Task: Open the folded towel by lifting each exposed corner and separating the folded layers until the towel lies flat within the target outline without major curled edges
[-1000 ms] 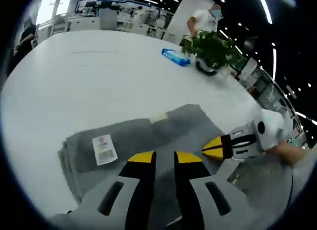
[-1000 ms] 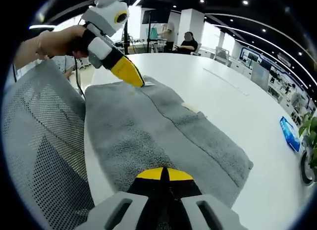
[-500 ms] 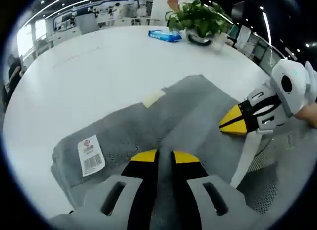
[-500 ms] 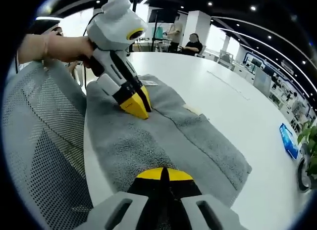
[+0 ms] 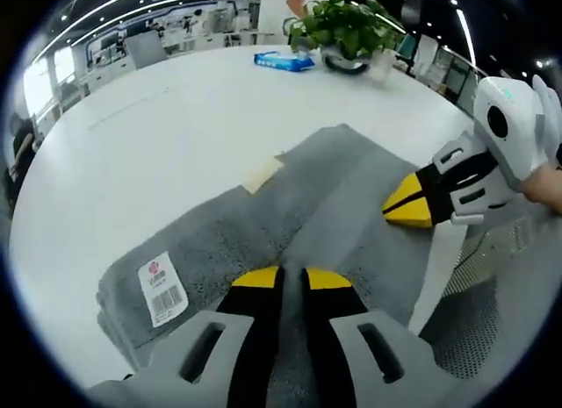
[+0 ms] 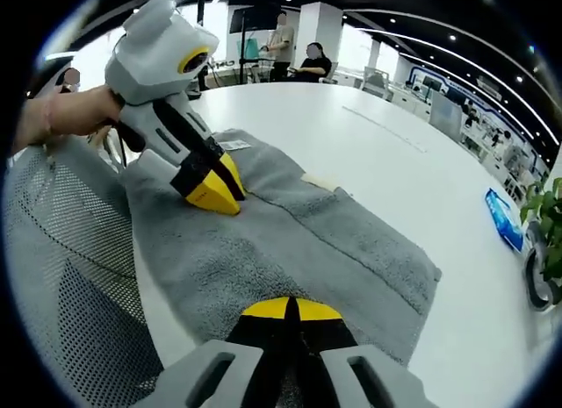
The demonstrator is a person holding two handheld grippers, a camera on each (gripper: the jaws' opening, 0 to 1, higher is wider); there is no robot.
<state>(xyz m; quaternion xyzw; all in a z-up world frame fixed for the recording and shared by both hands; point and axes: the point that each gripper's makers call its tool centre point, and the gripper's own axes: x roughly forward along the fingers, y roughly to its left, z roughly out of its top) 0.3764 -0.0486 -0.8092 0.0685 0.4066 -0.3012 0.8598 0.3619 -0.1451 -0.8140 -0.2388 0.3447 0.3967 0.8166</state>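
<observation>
Both grippers, left [image 5: 281, 275] and right [image 6: 290, 304], pinch the soft, limp grey towel [image 6: 299, 241] at its near edge by the counter's [image 5: 176, 136] edge.

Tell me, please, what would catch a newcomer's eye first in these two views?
The folded grey towel spread across the near edge of the white table, with a white barcode label on its corner. Next, the two yellow-tipped claws on it: the left claw presses on one end, the right claw on the other. A leafy potted plant stands at the table's far side.
</observation>
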